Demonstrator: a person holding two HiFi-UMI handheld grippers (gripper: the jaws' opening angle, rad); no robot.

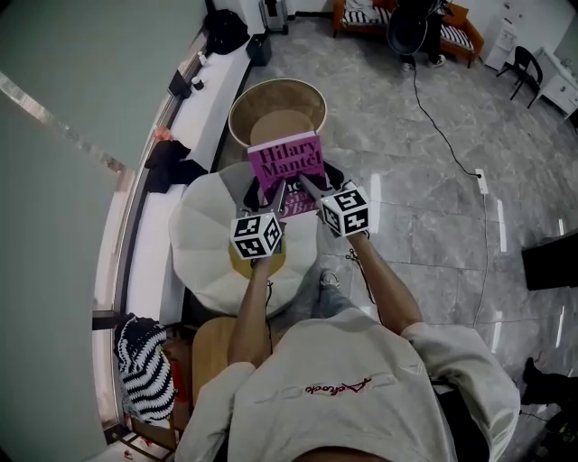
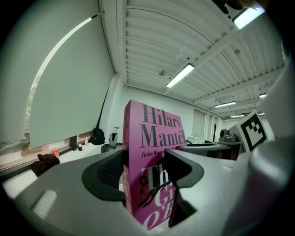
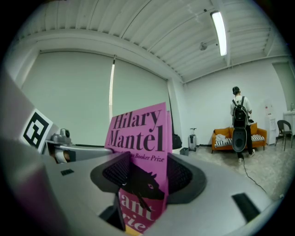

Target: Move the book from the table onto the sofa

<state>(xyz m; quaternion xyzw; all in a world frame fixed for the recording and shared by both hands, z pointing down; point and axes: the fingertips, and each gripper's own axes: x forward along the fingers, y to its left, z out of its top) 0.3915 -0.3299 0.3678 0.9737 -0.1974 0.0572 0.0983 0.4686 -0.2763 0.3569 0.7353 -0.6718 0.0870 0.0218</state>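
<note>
The pink paperback book (image 1: 285, 162) is lifted in the air, held upright between both grippers, above the far edge of the round white table (image 1: 203, 248). My left gripper (image 1: 276, 198) is shut on the book's lower left part, and my right gripper (image 1: 311, 188) is shut on its lower right part. In the left gripper view the book (image 2: 152, 156) stands clamped between the dark pads (image 2: 110, 173) of the left gripper (image 2: 147, 173). In the right gripper view the book (image 3: 138, 138) sits pinched in the right gripper (image 3: 145, 177). An orange sofa (image 1: 361, 13) stands far across the room.
A round tan tub-shaped seat (image 1: 275, 104) stands just beyond the table. A white window ledge (image 1: 194, 117) with dark clothes (image 1: 172, 162) runs along the left. A cable and power strip (image 1: 481, 180) lie on the grey floor. A person with a backpack (image 3: 239, 120) stands by the sofa (image 3: 221, 137).
</note>
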